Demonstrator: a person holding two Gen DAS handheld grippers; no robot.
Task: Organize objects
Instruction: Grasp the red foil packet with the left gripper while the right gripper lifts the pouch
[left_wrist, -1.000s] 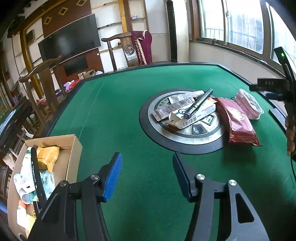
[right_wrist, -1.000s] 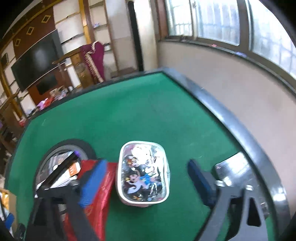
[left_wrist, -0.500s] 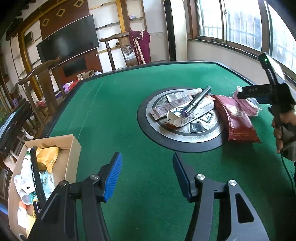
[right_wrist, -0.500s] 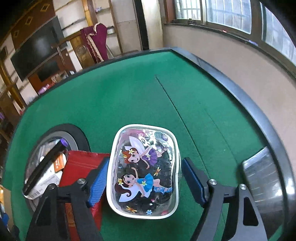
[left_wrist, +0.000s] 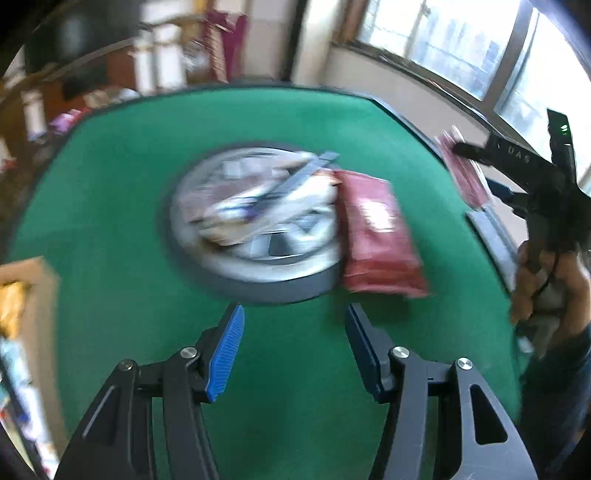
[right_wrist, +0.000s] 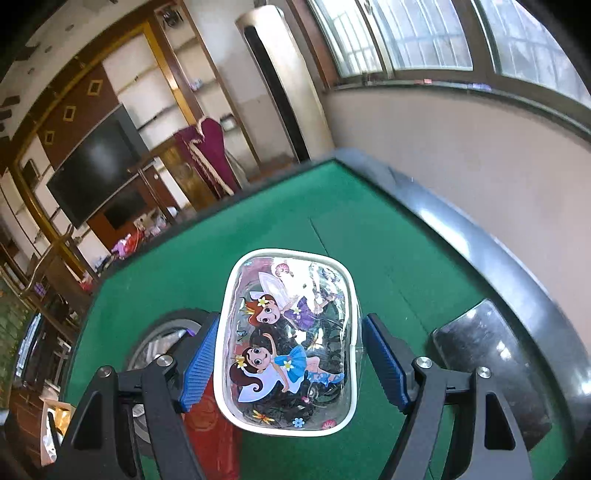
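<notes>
Pouch lengthwise between tool fingers, pointing away.

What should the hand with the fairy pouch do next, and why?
Probably carry the fairy pouch toward the cardboard box. The right gripper has just closed its jaws on the pouch's sides, and the left gripper is open with nothing between its jaws.

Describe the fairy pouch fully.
The fairy pouch is a rounded rectangular case of clear glossy plastic with white piping, printed with two cartoon fairies and small flowers; dark contents show through. It sits between the right gripper's blue pads, the left pad touching its side, over the green table, overlapping the red packet.
</notes>
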